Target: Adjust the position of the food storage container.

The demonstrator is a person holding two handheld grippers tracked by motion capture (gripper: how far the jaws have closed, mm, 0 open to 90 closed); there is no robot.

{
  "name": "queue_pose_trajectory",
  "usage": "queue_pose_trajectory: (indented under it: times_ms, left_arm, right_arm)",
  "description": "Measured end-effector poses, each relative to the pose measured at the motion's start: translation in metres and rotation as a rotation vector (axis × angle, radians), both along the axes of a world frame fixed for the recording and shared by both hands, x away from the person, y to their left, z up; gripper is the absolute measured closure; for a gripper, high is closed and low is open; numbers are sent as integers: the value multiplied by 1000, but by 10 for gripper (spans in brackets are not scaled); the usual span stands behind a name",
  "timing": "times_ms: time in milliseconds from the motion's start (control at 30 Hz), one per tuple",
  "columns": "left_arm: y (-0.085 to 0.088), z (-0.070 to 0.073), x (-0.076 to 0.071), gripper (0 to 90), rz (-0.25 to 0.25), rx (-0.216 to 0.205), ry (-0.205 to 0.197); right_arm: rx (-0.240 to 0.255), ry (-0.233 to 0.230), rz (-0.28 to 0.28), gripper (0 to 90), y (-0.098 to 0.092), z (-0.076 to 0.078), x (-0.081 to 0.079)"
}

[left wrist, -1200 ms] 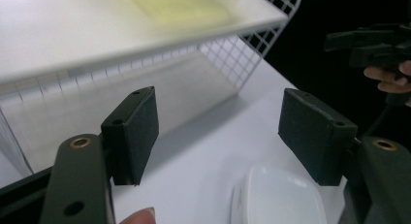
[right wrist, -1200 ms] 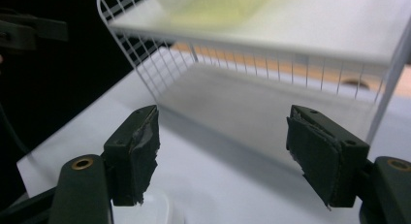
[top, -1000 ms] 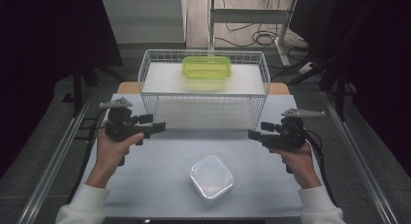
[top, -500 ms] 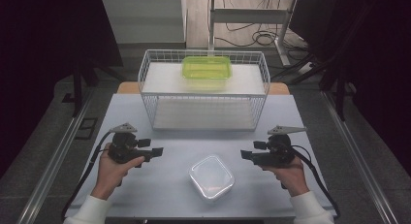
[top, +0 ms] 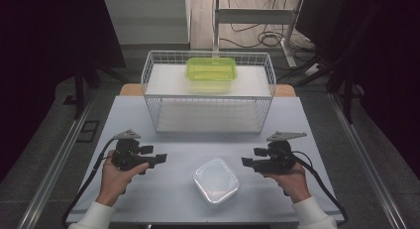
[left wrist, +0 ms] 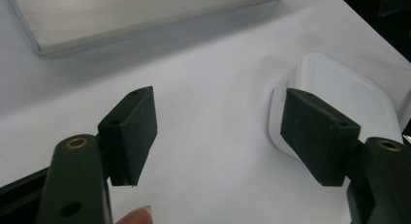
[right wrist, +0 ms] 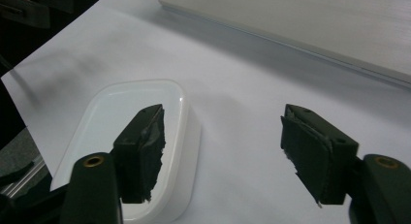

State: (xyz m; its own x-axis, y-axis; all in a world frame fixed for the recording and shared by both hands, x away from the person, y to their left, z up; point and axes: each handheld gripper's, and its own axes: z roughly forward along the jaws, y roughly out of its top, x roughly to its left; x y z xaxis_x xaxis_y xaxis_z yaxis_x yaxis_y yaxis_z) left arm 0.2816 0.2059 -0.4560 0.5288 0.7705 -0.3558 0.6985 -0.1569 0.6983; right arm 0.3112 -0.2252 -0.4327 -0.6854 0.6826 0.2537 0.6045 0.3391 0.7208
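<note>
Container (top: pixel 216 181), clear plastic with a lid on and rounded corners, lies flat on the table (top: pixel 163 199) near the front edge, between the two tools; no contents are discernible inside it. Left tool (top: pixel 161 158) sits to the container's left, apart from it, jaws pointing toward it and spread with nothing between them. In the left gripper view, the container (left wrist: pixel 349 95) lies just beyond the right-hand jaw. Right tool (top: pixel 246 162) sits to the container's right, near it but not touching, jaws pointing toward it. Its jaws have just been closing slightly, yet remain spread and empty. In the right gripper view, the container (right wrist: pixel 114 122) lies under and beyond the left-hand jaw. Farther back stands a white wire basket (top: pixel 208 97). Inside it, toward the rear, rests a green lidded box (top: pixel 211 69); whether it holds anything cannot be told.
</note>
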Motion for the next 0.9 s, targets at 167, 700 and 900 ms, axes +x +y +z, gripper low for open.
queue_pose_trajectory:
  times_ms: [167,700,900]
  left_arm:
    - [-3,-3,1,285,-6,-5,12]
    - [-5,-10,6,271,-38,-2,47]
    - [-5,-7,2,268,-33,-31,47]
  right_arm:
    - [-10,8,24,339,5,2,-1]
    - [-92,56,212,438,73,6,-32]
    - [-118,74,311,520,101,5,-52]
